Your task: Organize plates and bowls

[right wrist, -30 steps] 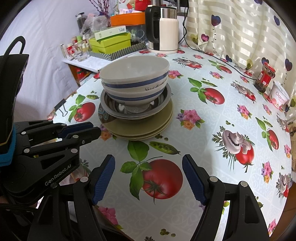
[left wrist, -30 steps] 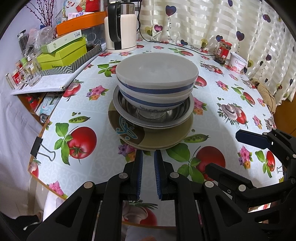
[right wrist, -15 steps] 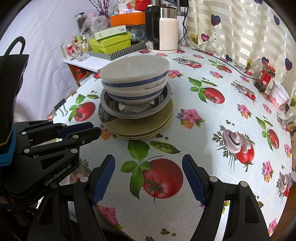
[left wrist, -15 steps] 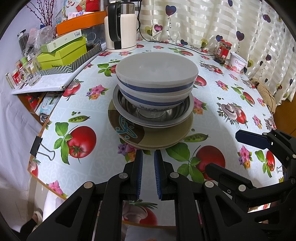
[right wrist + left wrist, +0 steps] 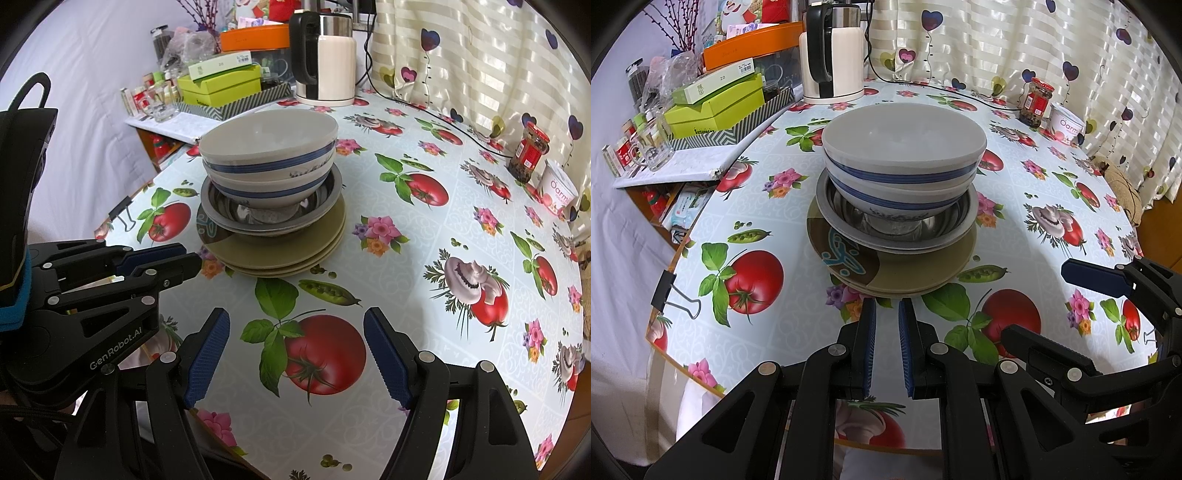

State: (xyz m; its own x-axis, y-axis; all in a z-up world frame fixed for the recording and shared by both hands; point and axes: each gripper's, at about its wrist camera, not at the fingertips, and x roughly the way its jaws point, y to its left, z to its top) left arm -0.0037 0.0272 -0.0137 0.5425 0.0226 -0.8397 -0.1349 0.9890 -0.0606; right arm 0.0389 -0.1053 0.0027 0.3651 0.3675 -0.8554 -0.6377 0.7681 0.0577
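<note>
One stack stands mid-table. Two white bowls with blue bands (image 5: 905, 140) (image 5: 269, 144) nest in a steel dish (image 5: 897, 236) (image 5: 321, 206), which rests on several olive plates (image 5: 905, 269) (image 5: 280, 254). My left gripper (image 5: 887, 306) hovers just in front of the plates' near rim. Its pads stand a narrow gap apart, with only tablecloth showing between them. My right gripper (image 5: 295, 317) is open wide over a printed tomato, to the right of the left one and short of the stack, holding nothing. The other view of each tool shows the left gripper (image 5: 162, 258) and a right finger (image 5: 1089, 280).
A kettle (image 5: 831, 55) and green boxes (image 5: 716, 107) stand at the back left, beside a glass mug (image 5: 652, 147). A jar (image 5: 1036, 101) and a yoghurt tub (image 5: 1067, 125) sit at the back right. A binder clip (image 5: 670, 291) grips the table's left edge.
</note>
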